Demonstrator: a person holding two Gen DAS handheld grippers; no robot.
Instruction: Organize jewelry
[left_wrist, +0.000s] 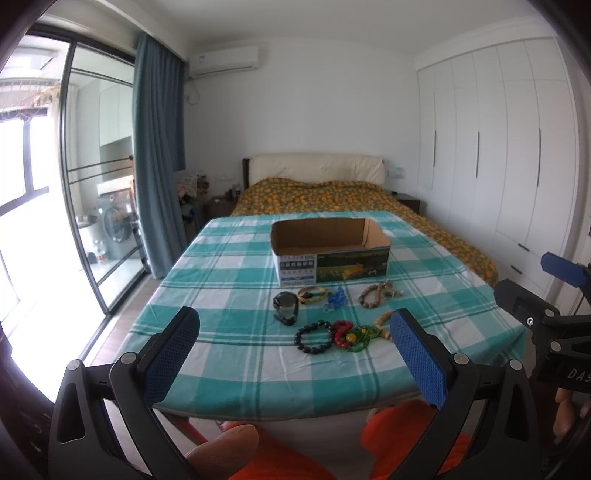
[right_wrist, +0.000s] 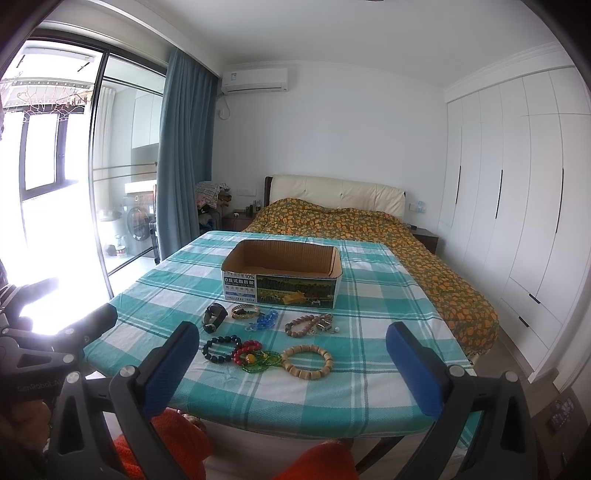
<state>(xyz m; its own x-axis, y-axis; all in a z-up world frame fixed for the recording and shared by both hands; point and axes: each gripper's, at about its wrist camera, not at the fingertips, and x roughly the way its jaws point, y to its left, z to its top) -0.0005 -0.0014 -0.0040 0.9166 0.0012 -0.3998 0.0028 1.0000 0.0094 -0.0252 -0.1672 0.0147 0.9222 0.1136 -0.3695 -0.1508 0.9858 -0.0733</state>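
Note:
An open, empty cardboard box (left_wrist: 328, 243) (right_wrist: 280, 273) stands on the teal checked tablecloth (left_wrist: 229, 354) (right_wrist: 369, 391). In front of it lie a black watch (left_wrist: 286, 304) (right_wrist: 215, 316), a gold bangle (left_wrist: 313, 294) (right_wrist: 245, 311), a blue chain (left_wrist: 335, 300) (right_wrist: 264, 320), a brown bead bracelet (left_wrist: 373, 294) (right_wrist: 301, 325), a black bead bracelet (left_wrist: 314, 337) (right_wrist: 221, 348), a red bead bracelet (left_wrist: 341, 332) (right_wrist: 246, 350), a green bracelet (left_wrist: 360, 338) (right_wrist: 262, 360) and a pale wooden bracelet (right_wrist: 307, 361). My left gripper (left_wrist: 295, 354) and right gripper (right_wrist: 291, 365) are open and empty, held before the table's near edge.
Behind the table is a bed with an orange-flowered cover (left_wrist: 321, 195) (right_wrist: 332, 221). White wardrobes (left_wrist: 498, 147) (right_wrist: 517, 184) line the right wall. A glass sliding door (left_wrist: 99, 184) and blue curtain (left_wrist: 159, 147) are at the left. My orange-clad knees (left_wrist: 399, 424) are below the table edge.

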